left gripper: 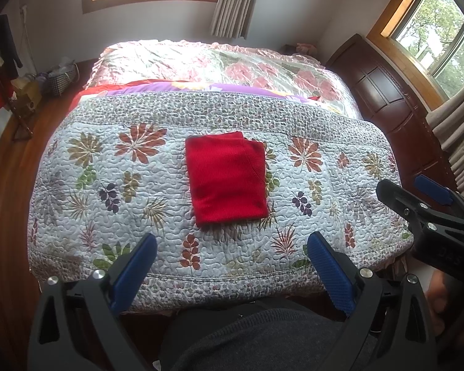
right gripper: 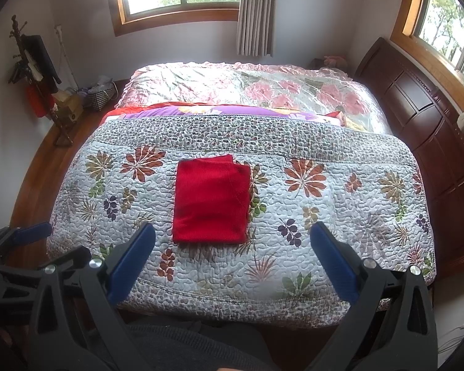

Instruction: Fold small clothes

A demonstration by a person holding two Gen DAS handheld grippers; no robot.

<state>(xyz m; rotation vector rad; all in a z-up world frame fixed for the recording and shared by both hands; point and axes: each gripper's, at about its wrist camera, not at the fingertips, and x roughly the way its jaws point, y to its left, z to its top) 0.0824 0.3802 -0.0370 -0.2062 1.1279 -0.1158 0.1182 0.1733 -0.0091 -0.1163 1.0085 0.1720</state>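
A red knitted garment point(left gripper: 227, 179) lies folded into a neat rectangle on the floral quilt point(left gripper: 108, 185), near the middle of the bed's near end; the right wrist view shows the same red garment point(right gripper: 212, 199). My left gripper point(left gripper: 232, 244) hovers open above the quilt's near edge, short of the garment, with nothing between its blue pads point(left gripper: 328, 259). My right gripper point(right gripper: 232, 235) is also open and empty, held back over the near edge. From the left wrist view the right gripper point(left gripper: 417, 194) appears at the right side.
The quilt point(right gripper: 340, 216) covers a bed with a pink floral cover point(right gripper: 232, 83) behind. A dark wooden headboard point(right gripper: 417, 108) runs along the right. A coat stand point(right gripper: 34, 71) and baskets stand at the far left on the wooden floor. A grey sleeve point(left gripper: 263, 340) sits low in view.
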